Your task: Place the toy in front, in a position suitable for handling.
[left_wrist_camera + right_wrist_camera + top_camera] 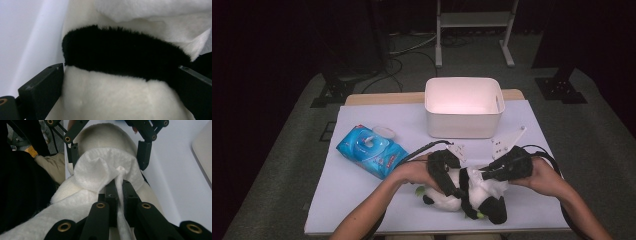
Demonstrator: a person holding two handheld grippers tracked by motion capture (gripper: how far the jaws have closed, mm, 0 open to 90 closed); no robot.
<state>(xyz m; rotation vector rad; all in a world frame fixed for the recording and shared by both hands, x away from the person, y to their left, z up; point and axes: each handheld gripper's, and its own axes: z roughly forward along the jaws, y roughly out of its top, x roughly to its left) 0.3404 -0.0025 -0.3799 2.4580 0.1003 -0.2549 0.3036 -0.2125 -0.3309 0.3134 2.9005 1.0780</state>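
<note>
A black-and-white panda plush (pixel 447 201) lies near the table's front edge. My left gripper (pixel 453 186) stands open and wide astride its body. In the left gripper view its jaws (pixel 120 80) flank the white belly and a black fur band (pixel 120 52), close against the fur. My right gripper (pixel 486 176) comes in from the right, shut on a white wipe (pixel 100 170). The wipe is bunched over the plush's white fur, just in front of my right gripper's fingertips (pixel 120 186). Beyond it, in the right gripper view, my left gripper (pixel 108 155) stands with one jaw on each side of the plush.
A white plastic bin (pixel 464 125) stands at the back middle of the white table mat (pixel 537 145). A blue pack of wipes (pixel 371 150) lies to the left with its round lid (pixel 383 132) flipped up. A person's forearms come in from the bottom.
</note>
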